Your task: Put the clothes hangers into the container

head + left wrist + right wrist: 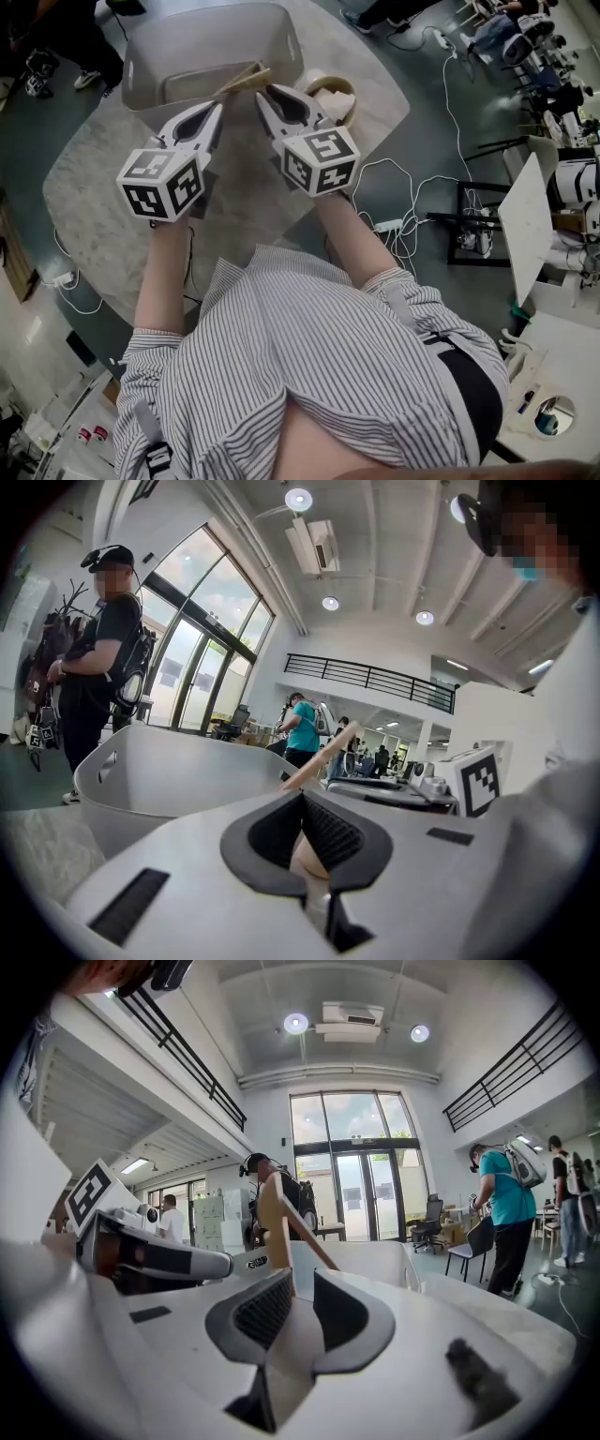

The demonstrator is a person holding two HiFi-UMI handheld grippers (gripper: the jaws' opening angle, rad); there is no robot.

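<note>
Bench (94,187): one, grey mottled top with a rounded many-sided outline. It stands on a dark floor (441,141) with loose cables (398,225) to the right. Bare bench top is free to the left of the tools and on the near side. A white desk (525,220) stands well apart on the right.

Container (187,61): one pale grey tub with rounded corners, at the far edge of the bench. Its near rim is just beyond the tool tips.

Tools: two, side by side over the middle of the bench, both pointing at the container.
- Left tool (217,111): jaws clamped on a pale wooden end of the hanger.
- Right tool (264,96): pads closed on the hanger, wood running down between them.

Clothes hanger (246,79): one in view, wooden. It is held up between the two tool tips at the container's near rim, not down inside it. In the right gripper view it stands upright out of the jaws with a bar slanting off it.

Round tan thing (330,94): one, just right of the right tool and near the container's right corner. I can't tell what it is.

Room: a tall hall with a glass front, a railed upper gallery and round ceiling lights. Several people stand well apart from the bench.
</note>
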